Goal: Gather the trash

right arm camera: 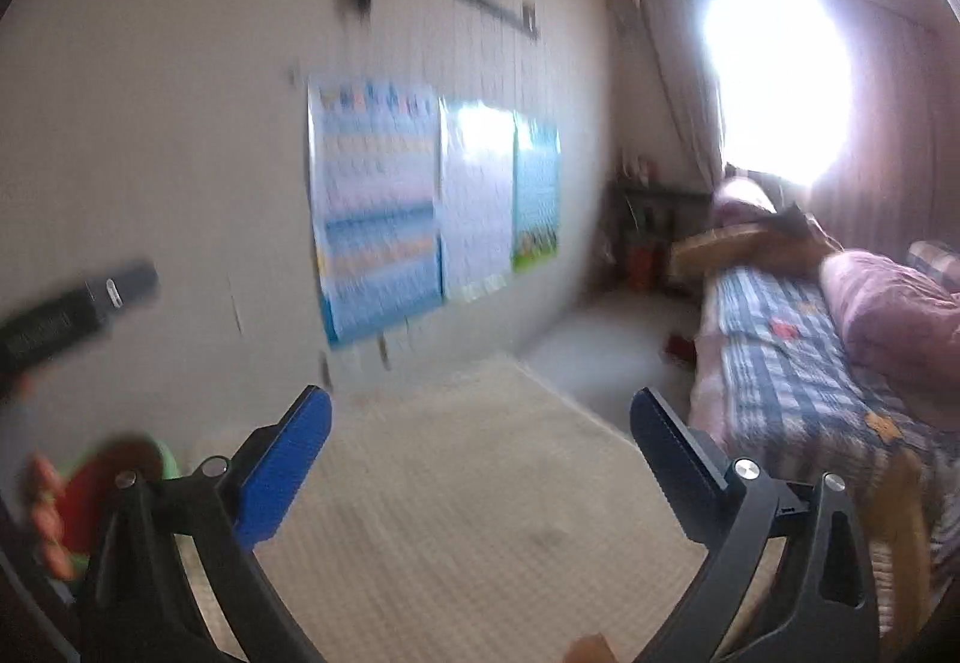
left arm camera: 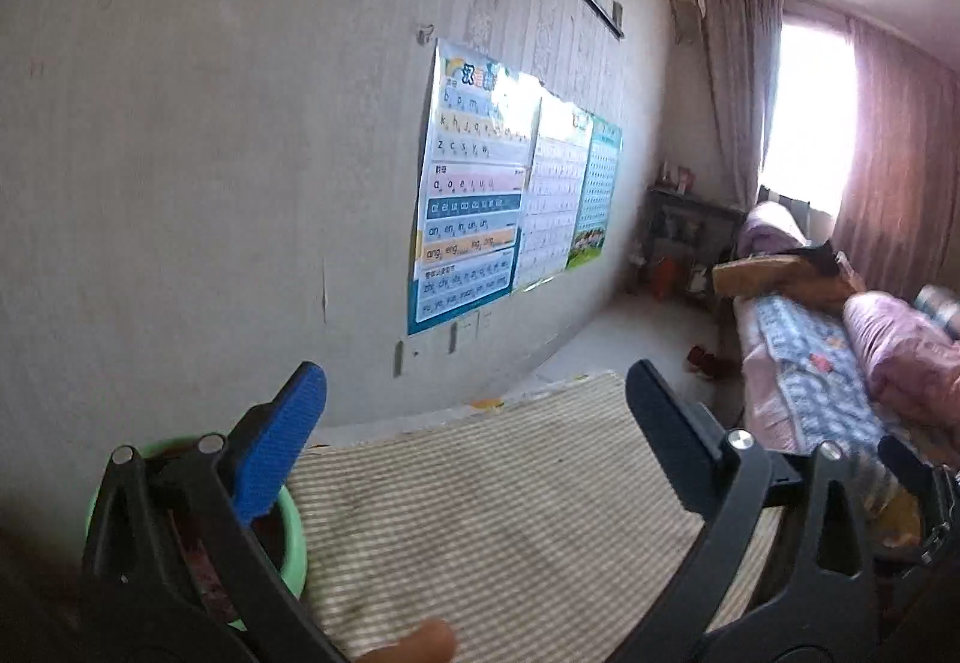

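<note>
My left gripper point(left arm camera: 474, 387) is open and empty, held above a striped cloth surface point(left arm camera: 480, 495). A green bin point(left arm camera: 294, 537) with dark and reddish contents sits at lower left, partly behind the left finger. My right gripper point(right arm camera: 480, 411) is open and empty over the same pale cloth point(right arm camera: 456, 483); this view is blurred. The green bin point(right arm camera: 168, 459) shows at lower left there, with a hand at its edge. A black gripper part point(right arm camera: 78, 309) of the other hand shows at the left.
A wall with three learning posters point(left arm camera: 468, 183) is ahead. A bed with a checked quilt point(left arm camera: 810, 363) and pink bedding is on the right. A dark shelf point(left arm camera: 684, 237) stands by the curtained window point(left arm camera: 804, 123). Bare floor lies beyond the cloth.
</note>
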Demonstrator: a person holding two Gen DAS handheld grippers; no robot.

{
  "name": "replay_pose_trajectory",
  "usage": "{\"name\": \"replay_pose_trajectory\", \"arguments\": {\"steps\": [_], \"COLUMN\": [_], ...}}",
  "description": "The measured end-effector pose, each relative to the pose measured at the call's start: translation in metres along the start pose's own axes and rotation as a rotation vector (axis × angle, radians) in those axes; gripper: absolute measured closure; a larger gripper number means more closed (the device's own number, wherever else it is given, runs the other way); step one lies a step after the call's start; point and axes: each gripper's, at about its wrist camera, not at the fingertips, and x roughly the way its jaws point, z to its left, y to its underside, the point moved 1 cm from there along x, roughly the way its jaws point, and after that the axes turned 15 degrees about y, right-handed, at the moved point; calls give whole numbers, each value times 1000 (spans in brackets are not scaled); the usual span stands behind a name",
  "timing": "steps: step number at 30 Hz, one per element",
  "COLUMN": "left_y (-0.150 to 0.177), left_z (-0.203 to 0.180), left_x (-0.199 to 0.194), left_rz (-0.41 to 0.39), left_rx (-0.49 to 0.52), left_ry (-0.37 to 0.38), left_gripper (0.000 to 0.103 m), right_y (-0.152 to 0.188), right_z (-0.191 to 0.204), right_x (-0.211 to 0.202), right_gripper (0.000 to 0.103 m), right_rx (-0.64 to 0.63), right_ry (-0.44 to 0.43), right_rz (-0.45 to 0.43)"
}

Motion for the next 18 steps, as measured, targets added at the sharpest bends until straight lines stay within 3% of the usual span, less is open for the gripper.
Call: {"name": "replay_pose_trajectory", "arguments": {"steps": [4, 18], "left_y": [6, 9], "left_z": [-8, -1], "left_x": [-1, -4], "left_rz": [34, 72], "left_rx": [39, 4], "left_ry": [1, 12], "left_gripper": [5, 5], "right_y": [7, 11], "right_z": [-5, -19], "right_x": [2, 8], "right_gripper": [7, 7], "right_rx": [34, 80], "right_ry": [-7, 43], "right_rz": [20, 47]}}
